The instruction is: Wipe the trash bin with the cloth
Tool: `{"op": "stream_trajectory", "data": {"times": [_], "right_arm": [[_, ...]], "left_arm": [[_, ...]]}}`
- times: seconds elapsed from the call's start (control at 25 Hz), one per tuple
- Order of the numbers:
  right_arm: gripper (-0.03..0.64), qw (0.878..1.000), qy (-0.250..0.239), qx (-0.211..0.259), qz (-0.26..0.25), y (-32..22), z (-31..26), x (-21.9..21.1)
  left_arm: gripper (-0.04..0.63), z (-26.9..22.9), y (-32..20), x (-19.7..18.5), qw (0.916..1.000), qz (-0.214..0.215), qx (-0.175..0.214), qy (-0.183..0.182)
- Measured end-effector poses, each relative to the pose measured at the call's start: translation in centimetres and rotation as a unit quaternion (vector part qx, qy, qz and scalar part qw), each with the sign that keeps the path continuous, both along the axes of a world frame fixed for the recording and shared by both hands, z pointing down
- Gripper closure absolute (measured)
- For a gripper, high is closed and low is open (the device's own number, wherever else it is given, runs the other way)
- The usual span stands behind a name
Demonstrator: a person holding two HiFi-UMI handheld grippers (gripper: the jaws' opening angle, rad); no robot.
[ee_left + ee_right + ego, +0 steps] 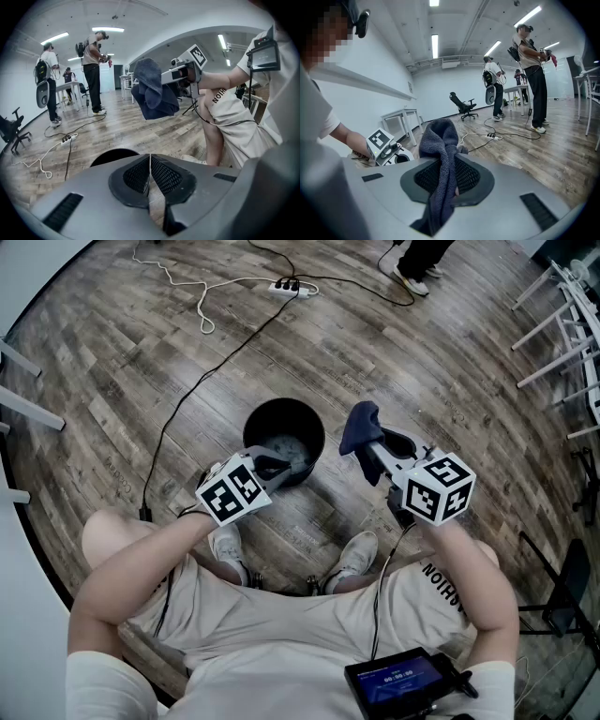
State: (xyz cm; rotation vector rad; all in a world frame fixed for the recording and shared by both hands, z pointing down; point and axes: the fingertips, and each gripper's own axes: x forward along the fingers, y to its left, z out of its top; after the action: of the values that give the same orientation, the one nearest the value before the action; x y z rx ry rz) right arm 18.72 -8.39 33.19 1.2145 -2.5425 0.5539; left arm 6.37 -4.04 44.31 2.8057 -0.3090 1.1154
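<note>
dead centre of the head view, bin (283, 427) on the floor, left gripper (289, 465) at its near rim, jaws pressed together on nothing. just right of it, cloth (360, 427) pinched in right gripper (378, 454), hanging clear. best bet: swing cloth over the rim, press flat, wipe round, keep that pinch tight.

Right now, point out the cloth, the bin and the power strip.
cloth (360, 426), head view, its bunched upper part.
bin (281, 411), head view, far inner wall.
power strip (288, 287), head view, its middle.
</note>
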Motion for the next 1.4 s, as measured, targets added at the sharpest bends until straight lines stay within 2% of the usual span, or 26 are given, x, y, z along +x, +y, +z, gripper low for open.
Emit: {"op": "stream_trajectory", "data": {"times": [0.28, 0.48, 0.6, 0.68, 0.84, 0.92, 1.08, 1.16, 1.32, 1.4], "right_arm": [[0.557, 0.998, -0.047, -0.049, 0.008, 0.0, 0.6, -0.5], [0.556, 0.996, -0.036, -0.078, 0.003, -0.6, 2.1, -1.6], [0.555, 0.996, -0.018, -0.091, -0.007, -0.8, 3.5, -2.2], [0.556, 0.995, 0.002, -0.099, -0.017, -0.8, 4.5, -2.6], [0.556, 0.991, 0.066, -0.104, -0.043, -0.3, 7.8, -3.2], [0.555, 0.988, 0.087, -0.114, -0.053, 0.1, 9.7, -3.4], [0.556, 0.983, 0.076, -0.160, -0.045, 0.6, 12.5, -3.0], [0.555, 0.979, 0.087, -0.177, -0.048, 1.3, 13.8, -2.7], [0.555, 0.968, 0.114, -0.213, -0.068, 2.8, 16.8, -2.4], [0.555, 0.963, 0.126, -0.224, -0.077, 3.3, 18.7, -2.5]], "left_arm": [[0.583, 2.4, 2.0, -1.4, 0.9987, 0.028, 0.000, -0.042], [0.580, 5.0, 2.2, -3.1, 0.9968, 0.033, 0.009, -0.072], [0.552, 7.0, 1.6, -3.3, 0.9936, 0.048, 0.027, -0.099], [0.538, 8.5, 1.0, -3.0, 0.9872, 0.077, 0.053, -0.129], [0.523, 10.2, -0.3, -1.9, 0.9646, 0.147, 0.124, -0.180], [0.517, 10.9, -0.4, -1.5, 0.9549, 0.176, 0.141, -0.193], [0.514, 13.1, 0.1, -1.1, 0.9405, 0.214, 0.141, -0.223], [0.514, 14.4, 0.1, -1.3, 0.9353, 0.224, 0.134, -0.239], [0.514, 15.6, -0.1, -1.3, 0.9369, 0.228, 0.107, -0.243], [0.514, 15.8, 0.0, -1.3, 0.9340, 0.237, 0.106, -0.246]]}}
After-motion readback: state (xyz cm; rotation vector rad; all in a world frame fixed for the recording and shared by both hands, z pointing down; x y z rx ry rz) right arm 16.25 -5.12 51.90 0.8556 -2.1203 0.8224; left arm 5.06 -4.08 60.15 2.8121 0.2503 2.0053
